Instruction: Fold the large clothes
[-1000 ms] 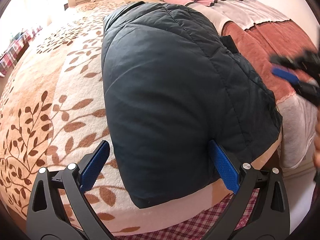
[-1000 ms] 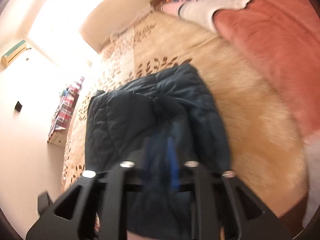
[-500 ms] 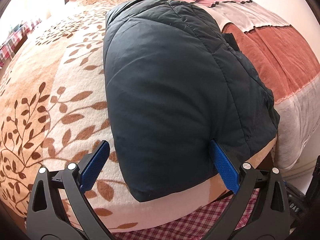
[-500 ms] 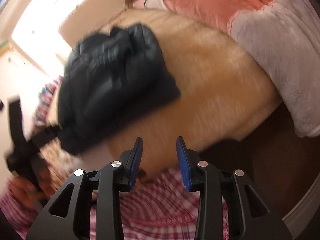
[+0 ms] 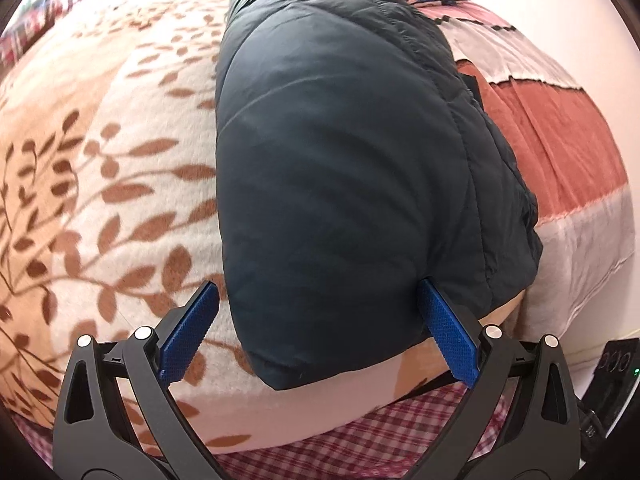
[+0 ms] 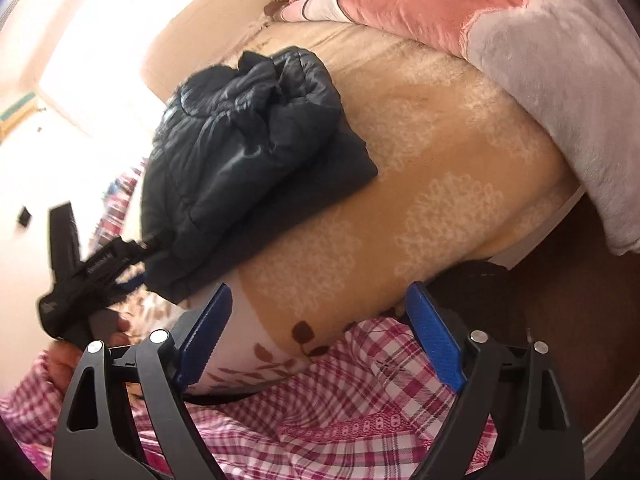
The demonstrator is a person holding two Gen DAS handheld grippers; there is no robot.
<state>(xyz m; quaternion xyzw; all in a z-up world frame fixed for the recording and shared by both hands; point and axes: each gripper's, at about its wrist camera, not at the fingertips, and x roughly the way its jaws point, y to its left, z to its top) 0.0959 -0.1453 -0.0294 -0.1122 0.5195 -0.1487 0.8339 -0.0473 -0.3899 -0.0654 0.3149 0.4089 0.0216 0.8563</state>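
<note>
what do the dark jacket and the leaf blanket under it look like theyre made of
Dark jacket: likely thin nylon or polyester shell with puffy fill; smooth, faint sheen, quilted seams, bulging panels.
Leaf blanket: probably plush fleece; fuzzy matte pile, soft blurred edges on the printed brown leaves.

We have open leaf-print blanket (image 5: 112, 168) left of the folded dark jacket (image 5: 340, 168); to its right, the heaped pink-and-white quilt (image 6: 540, 52) blocks us, leaving a bare tan strip (image 6: 440, 184) between.
</note>
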